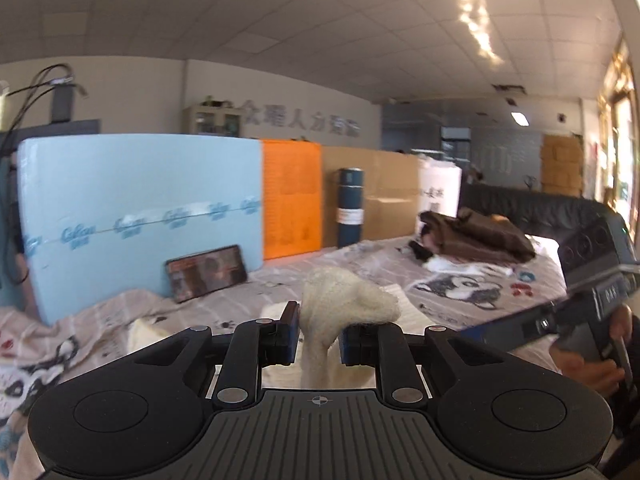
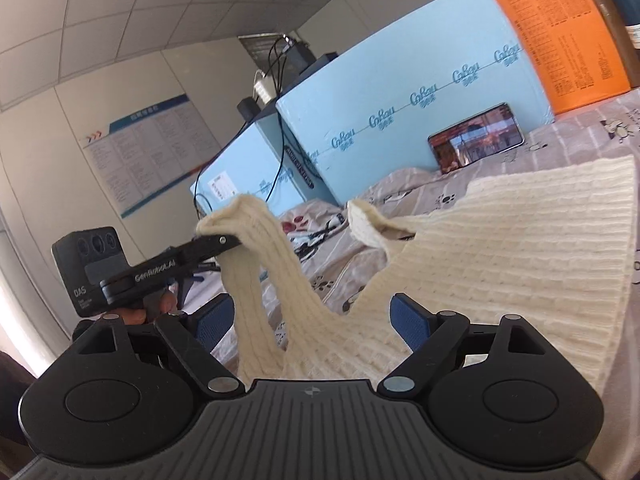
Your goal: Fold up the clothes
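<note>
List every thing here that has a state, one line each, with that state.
Left gripper: jaws shut on the sweater strap, lifting it.
Right gripper: jaws open, fabric lying between them, not pinched.
Cream sweater: spread on the bed, one strap raised.
Phone: screen lit, propped against the blue foam board.
Brown garment: crumpled in a heap, unfolded.
Bed sheet: wrinkled.

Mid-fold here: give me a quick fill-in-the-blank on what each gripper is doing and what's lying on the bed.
1. The left gripper is shut on a strap of the cream knit ____.
2. The right gripper is ____, its jaws apart around the knit.
3. A phone leans against the ____ foam board.
4. Across the bed, a heap of ____ cloth lies.

Missing words: top; open; blue; brown
</note>
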`<move>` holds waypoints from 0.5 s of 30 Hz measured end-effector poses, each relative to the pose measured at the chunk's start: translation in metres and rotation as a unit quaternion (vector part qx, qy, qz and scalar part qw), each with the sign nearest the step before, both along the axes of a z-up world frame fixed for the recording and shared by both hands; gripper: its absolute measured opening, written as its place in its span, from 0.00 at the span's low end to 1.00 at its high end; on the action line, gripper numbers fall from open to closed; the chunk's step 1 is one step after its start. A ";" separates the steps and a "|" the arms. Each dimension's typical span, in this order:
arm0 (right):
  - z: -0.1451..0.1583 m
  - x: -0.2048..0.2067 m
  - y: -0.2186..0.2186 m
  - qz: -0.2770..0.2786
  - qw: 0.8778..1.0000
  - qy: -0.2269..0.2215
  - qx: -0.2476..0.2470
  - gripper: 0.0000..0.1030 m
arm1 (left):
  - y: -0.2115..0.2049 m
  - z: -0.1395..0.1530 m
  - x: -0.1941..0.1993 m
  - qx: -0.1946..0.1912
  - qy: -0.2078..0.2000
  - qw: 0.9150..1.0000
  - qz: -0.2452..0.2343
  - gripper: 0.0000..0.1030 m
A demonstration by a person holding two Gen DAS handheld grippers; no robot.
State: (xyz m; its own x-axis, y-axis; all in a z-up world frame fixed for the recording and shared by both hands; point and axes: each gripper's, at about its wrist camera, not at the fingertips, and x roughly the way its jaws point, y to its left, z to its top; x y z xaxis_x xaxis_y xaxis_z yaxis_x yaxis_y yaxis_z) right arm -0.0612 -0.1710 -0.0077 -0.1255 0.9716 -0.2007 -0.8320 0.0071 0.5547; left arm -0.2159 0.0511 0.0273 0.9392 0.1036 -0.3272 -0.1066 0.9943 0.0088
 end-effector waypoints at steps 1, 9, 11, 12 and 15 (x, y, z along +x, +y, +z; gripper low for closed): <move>0.001 0.004 -0.007 -0.012 1.000 0.003 0.007 0.83 | -0.008 0.002 0.007 0.018 0.008 0.999 -0.032 0.17; -0.004 0.012 -0.036 -0.058 0.998 0.003 0.006 0.83 | -0.071 -0.020 0.048 0.153 0.092 0.962 -0.209 0.21; -0.008 0.012 -0.038 -0.059 0.998 0.004 -0.002 0.83 | -0.079 -0.031 0.049 0.185 0.104 0.954 -0.210 0.26; -0.009 0.012 -0.038 -0.059 0.998 0.003 -0.006 0.83 | -0.081 -0.034 0.049 0.200 0.106 0.952 -0.204 0.35; -0.013 0.011 -0.039 -0.054 0.998 0.000 -0.014 0.83 | -0.076 -0.029 0.037 0.210 0.082 0.956 -0.187 0.63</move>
State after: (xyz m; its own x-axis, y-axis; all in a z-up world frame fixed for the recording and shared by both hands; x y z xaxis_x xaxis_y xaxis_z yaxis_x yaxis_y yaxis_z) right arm -0.0501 -0.2102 -0.0210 -0.0196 0.9736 -0.2272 -0.8251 0.1126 0.5537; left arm -0.1791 -0.0246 -0.0019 0.8759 -0.0759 -0.4765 0.2934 0.8678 0.4011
